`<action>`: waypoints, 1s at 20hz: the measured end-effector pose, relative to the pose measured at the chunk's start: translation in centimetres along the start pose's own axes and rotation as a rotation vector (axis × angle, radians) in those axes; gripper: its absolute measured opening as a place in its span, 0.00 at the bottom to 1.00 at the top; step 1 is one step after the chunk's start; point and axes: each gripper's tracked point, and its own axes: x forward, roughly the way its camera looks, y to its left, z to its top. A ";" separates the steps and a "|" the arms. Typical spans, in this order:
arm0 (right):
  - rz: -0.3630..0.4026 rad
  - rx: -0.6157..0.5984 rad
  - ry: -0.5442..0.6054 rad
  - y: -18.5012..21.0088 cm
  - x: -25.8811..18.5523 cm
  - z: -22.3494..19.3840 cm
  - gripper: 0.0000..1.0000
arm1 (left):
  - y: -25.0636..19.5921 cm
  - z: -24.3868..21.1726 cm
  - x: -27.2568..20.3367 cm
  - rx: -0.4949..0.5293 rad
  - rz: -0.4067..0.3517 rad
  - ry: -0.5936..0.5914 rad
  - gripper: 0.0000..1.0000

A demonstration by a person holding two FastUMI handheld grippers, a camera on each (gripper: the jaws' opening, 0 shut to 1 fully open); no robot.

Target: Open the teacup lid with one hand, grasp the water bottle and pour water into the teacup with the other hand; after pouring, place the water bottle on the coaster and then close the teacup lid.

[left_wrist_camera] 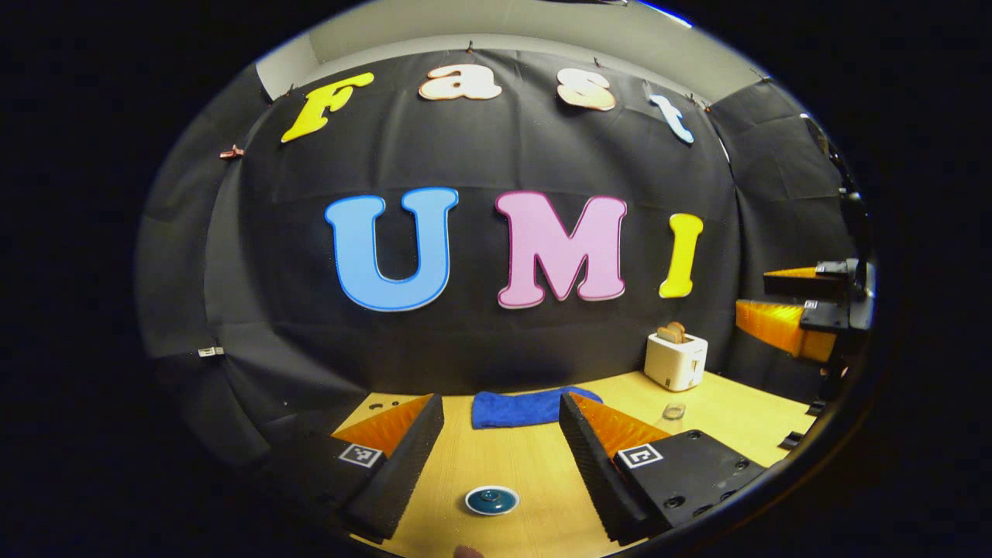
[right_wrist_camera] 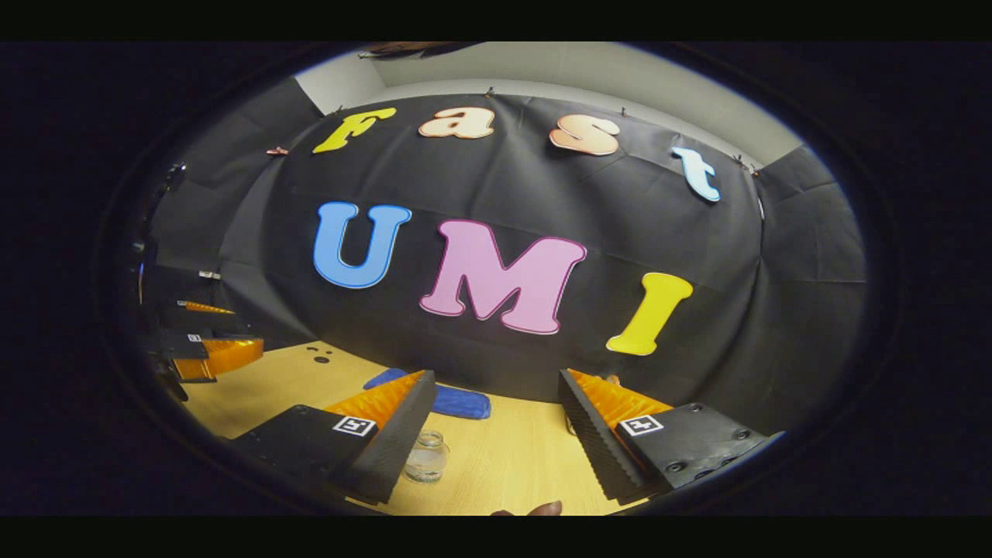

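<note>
While the wooden bench [left_wrist_camera: 542,465] stretches pale and bare across the booth, both grippers hang above it with their fingers spread wide and nothing between them. In the left gripper view, the left gripper [left_wrist_camera: 500,442] looks down over a teal teacup lid [left_wrist_camera: 492,501] with a small knob on top, sitting on the bench near the front edge, between the two fingers but clear of both. Behind it a folded blue cloth [left_wrist_camera: 527,408] lies against the foot of the black wall. Off to the right stands a white toaster [left_wrist_camera: 676,360] with slices of bread poking out of its slots, and just in front of it a small clear glass jar [left_wrist_camera: 673,411] — too small there to make out more. The right gripper [left_wrist_camera: 798,306] shows at the far right edge of that view, held up above the bench, jaws parted.

In the right gripper view, the right gripper [right_wrist_camera: 496,422] hovers open; the glass jar sits just beside its left finger, upright on the bench — whether they touch I cannot tell.
</note>
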 end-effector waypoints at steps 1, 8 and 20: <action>0.000 -0.005 0.015 0.2 0.3 -0.9 0.96 | 0.0 -1.5 0.5 0.006 0.003 0.020 0.94; 0.004 0.004 0.111 1.3 0.7 -5.0 0.98 | 0.4 -13.7 4.7 0.018 0.007 0.169 0.86; 0.021 -0.018 0.259 3.0 -0.2 -10.9 0.98 | 0.7 -22.9 9.2 0.038 0.011 0.280 0.63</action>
